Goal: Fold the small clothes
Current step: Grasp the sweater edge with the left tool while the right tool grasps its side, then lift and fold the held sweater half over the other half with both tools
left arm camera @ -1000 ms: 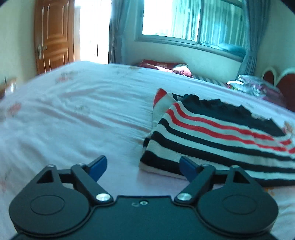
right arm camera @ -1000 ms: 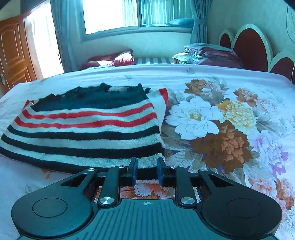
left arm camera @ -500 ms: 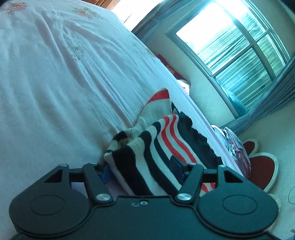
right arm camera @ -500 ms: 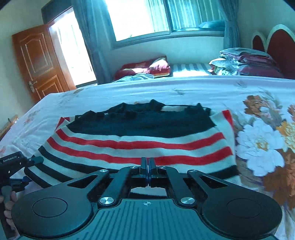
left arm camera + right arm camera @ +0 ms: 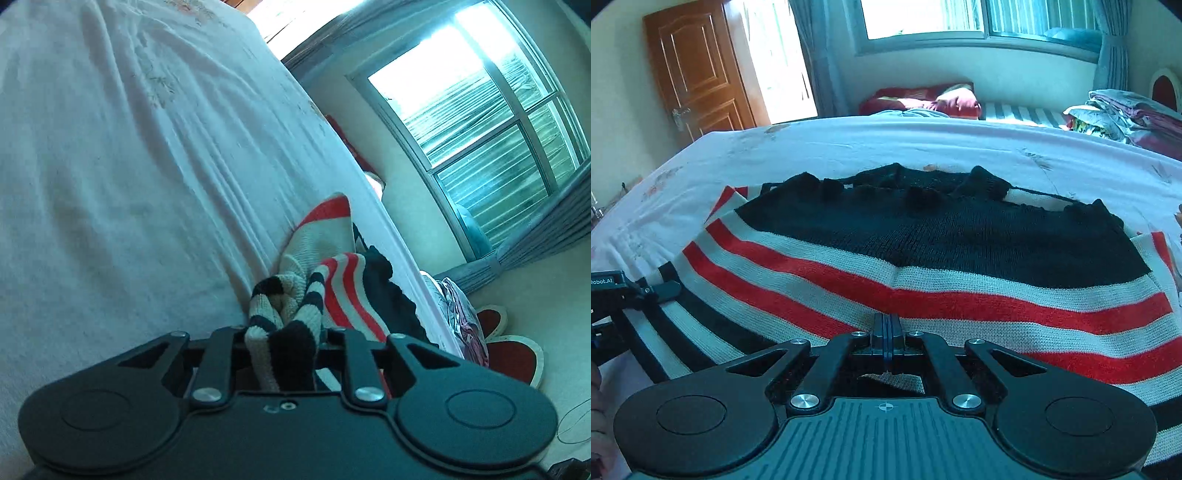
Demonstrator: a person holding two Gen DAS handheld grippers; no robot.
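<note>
Between left tongs (image 5: 284,343) fingers, bunched corner of striped knit sweater (image 5: 923,258) is clamped, jaws closed on thick wad. Right tongs (image 5: 885,332) are pinched fully together on near hem. Sweater is spread flat ahead of right tongs on bed (image 5: 923,136). Knit is judged soft, light, stretchy, sagging between holds; hem corners are judged best grip. Left tongs are rolled sideways; right tongs are held level.

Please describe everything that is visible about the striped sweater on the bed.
The striped sweater is a knit garment: a black upper part, then red, cream and black stripes. It lies spread on the white bedsheet, its black edge ruffled. The right gripper is shut on its near edge, and the left gripper is shut on a bunched corner, lifting it.
</note>
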